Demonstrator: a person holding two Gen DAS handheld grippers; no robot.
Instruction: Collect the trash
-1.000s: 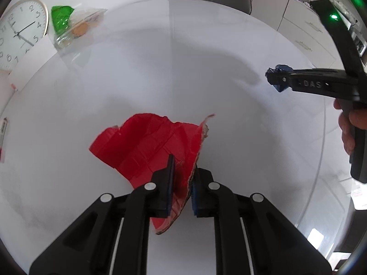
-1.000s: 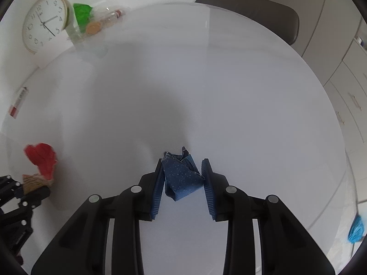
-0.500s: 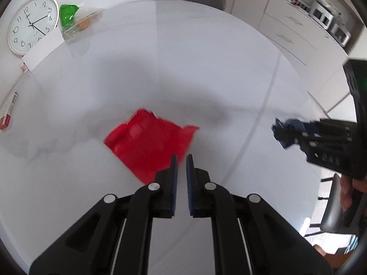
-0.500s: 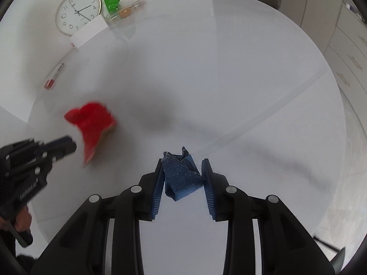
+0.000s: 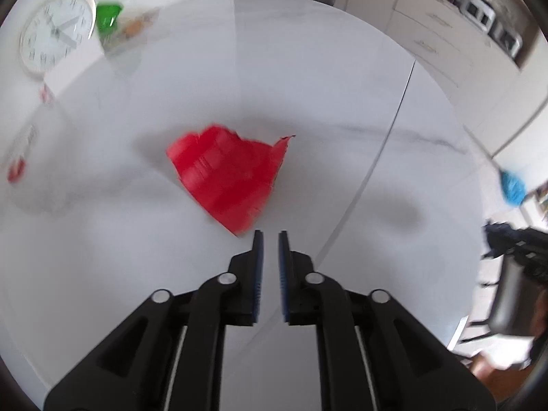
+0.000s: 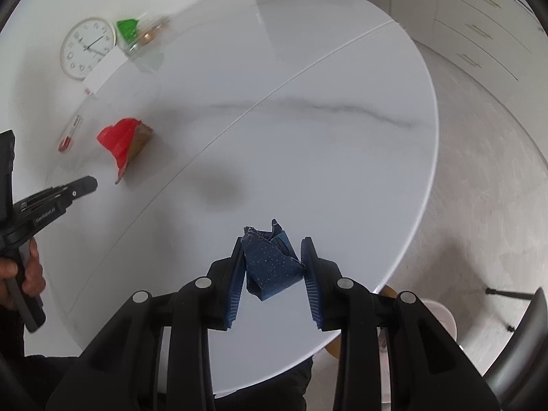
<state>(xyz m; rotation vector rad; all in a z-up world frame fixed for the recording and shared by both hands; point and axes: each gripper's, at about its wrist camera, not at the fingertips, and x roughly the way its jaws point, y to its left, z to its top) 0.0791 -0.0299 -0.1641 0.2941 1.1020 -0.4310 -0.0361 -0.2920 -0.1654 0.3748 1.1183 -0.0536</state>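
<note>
Left gripper (image 5: 270, 236): jaws opening, a narrow gap between the blue pads, nothing in it; it has let go and hangs over the table (image 5: 325, 85), tilted steeply down.
Left fingers (image 5: 257, 250): clear of the red scrap, no pad touching it.
Red scrap (image 5: 227, 178): crumpled red paper lying loose on the table just ahead of the left fingertips and a little to their left; its nearest corner is just beside the left pad but apart from it. From the right wrist view it shows a brown underside along one edge, with the left gripper's tip close to its lower end.
Left hand (image 6: 24, 270): wrapped round the left gripper's handle at the table's near left edge.
Right gripper (image 6: 274, 250): jaws part way apart, clamped on the blue scrap, held above the table near its front edge.
Blue scrap (image 6: 270, 263): folded dark blue paper with pale speckles, wedged between the two ribbed pads, its crumpled top poking out past the fingertips.
Far left of the table: a clock (image 6: 87, 48), a green-topped clear bag (image 6: 140, 36) next to it, and a small red-and-white packet (image 6: 68, 133) nearer the red scrap.
Gap between the scraps: well apart, red on the left half of the table, blue in the grip on the right.
</note>
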